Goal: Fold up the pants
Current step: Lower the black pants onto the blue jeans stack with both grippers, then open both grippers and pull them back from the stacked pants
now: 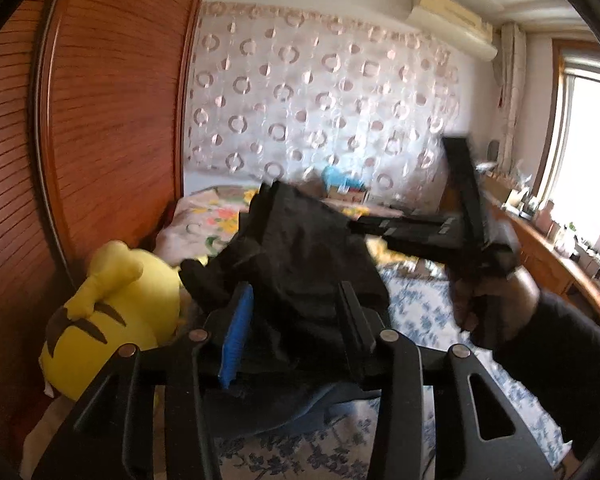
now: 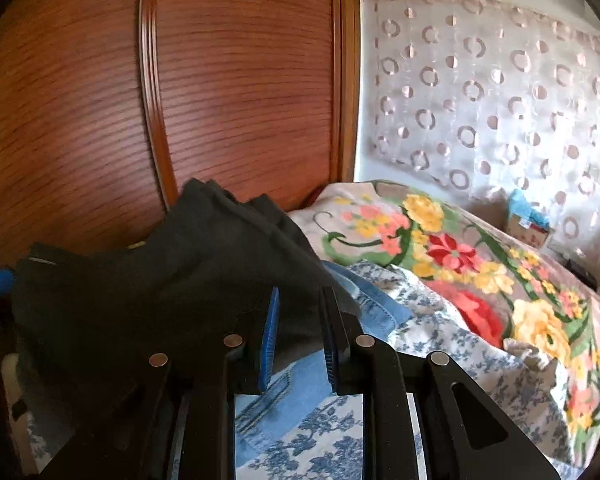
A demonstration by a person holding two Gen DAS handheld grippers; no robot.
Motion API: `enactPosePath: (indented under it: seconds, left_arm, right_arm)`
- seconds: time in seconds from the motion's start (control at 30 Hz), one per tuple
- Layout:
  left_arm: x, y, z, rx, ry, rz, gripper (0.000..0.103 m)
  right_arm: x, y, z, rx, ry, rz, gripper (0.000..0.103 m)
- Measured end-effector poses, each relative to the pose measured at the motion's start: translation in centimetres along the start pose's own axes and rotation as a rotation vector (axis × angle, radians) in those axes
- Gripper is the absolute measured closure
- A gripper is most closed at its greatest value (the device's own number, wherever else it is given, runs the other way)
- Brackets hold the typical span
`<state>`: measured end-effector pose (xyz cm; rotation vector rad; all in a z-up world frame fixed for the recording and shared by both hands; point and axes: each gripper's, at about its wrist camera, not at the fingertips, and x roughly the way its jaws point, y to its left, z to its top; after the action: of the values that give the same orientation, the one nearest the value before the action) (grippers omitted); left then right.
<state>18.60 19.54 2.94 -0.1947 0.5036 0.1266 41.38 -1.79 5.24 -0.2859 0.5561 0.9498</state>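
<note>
Left wrist view: your left tool (image 1: 296,316) pinches black pants (image 1: 300,248), lifted above bed (image 1: 420,312) w/ your right tool (image 1: 392,226). Right tool (image 2: 300,328) also pinches pants (image 2: 160,280) edge.

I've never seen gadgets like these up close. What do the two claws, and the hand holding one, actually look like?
Each claw is a black frame with angular struts, silver round rivets and cut-out slots. The left claw and right claw carry ribbed blue pads on their fingers. The right hand seems dark-gloved, with a black sleeve. No cables show.
</note>
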Motion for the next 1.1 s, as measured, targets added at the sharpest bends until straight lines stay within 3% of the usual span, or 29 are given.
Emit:
enactPosePath:
  seconds: [0.23,1.0,1.1]
  left_arm:
    - [1.5,0.8,-2.0,-0.004,0.078,0.035,0.059]
    - [-5.4,-1.4,-3.8,0.053,0.039,0.029,0.059]
    - [-6.3,-1.5,-4.1,0.065,0.036,0.024,0.059]
  right_arm:
    - [-2.4,1.4,-0.9,0.011,-0.014,0.015,0.082]
    - [-14.6,8.3,-6.4,0.082,-0.093,-0.093,0.082]
    - [-16.0,9.3,-7.4,0.089,-0.097,-0.107,0.076]
